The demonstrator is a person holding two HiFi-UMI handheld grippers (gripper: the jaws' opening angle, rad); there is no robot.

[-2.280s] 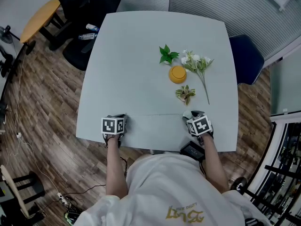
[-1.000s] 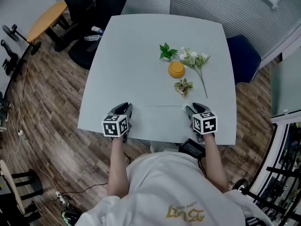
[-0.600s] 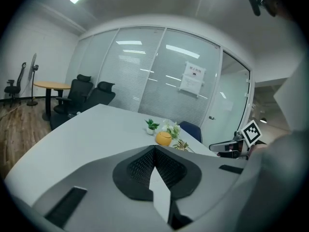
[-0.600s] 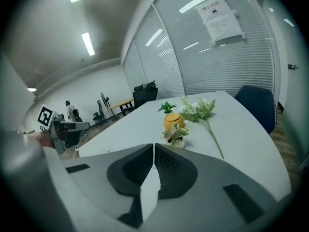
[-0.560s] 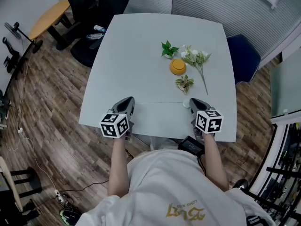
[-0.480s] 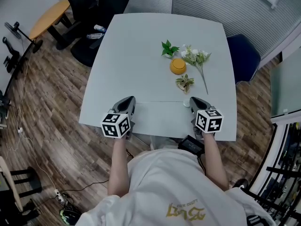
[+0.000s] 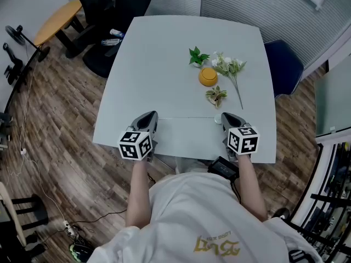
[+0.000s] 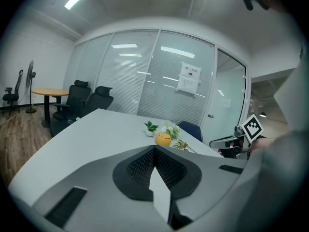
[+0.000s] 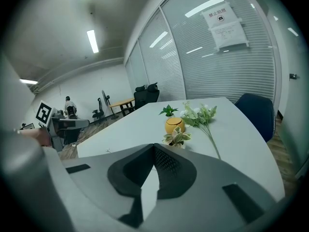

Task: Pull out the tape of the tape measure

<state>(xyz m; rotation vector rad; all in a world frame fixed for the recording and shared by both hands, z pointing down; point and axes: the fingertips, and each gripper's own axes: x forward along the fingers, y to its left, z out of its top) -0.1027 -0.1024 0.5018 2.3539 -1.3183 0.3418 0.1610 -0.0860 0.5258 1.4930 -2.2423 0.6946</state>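
Since no tape is seen drawn out of the round orange tape measure case point(image 7: 208, 76), which lies on the pale grey table point(image 7: 159, 64), the scene is matched equally by a stage before the pull and by one after the tape has run back in. No step or next move can therefore be fixed.

The left gripper point(image 7: 148, 117) and the right gripper point(image 7: 225, 117) are held well short of the case, on its near side, and are tipped gently down towards it. The jaws of each are pressed together with nothing between them.
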